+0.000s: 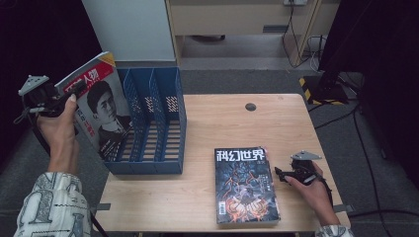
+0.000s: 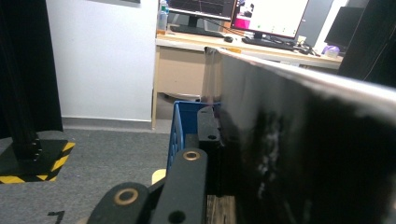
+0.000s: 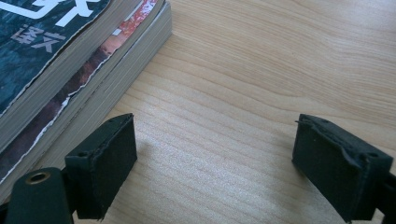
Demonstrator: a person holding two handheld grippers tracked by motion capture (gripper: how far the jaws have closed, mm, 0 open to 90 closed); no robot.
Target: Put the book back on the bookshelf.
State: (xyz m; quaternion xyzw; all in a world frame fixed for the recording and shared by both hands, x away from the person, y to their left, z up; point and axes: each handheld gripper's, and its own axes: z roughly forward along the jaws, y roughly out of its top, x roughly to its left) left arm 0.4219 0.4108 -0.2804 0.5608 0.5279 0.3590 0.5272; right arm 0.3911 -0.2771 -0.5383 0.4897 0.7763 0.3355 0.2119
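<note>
Magazine [image 1: 101, 106] in the left gripper [image 1: 66, 96] hangs tilted over the left end of the blue file rack [image 1: 168, 165], its lower corner dipping into the leftmost compartment and its red-topped cover with a portrait facing up and to the right. That gripper's jaws are clamped on the magazine's upper left edge, out past the table's left side; in the left gripper view the dark cover [image 2: 303, 149] runs along the jaw, with the rack's blue wall [image 2: 180, 126] just beyond. The rack stands on the left end of the wooden table [image 1: 217, 118], its three slots open toward the person.

Near the front edge a small stack of magazines [image 1: 245, 185] lies flat, a dark cover with white characters on top. The right gripper [image 1: 280, 175] rests low just beside the stack's right edge, jaws spread wide and holding nothing. In the right gripper view, bare wood [image 3: 243, 93] shows between the jaws and the stack's page edges [image 3: 93, 88] lie next to the left jaw.
</note>
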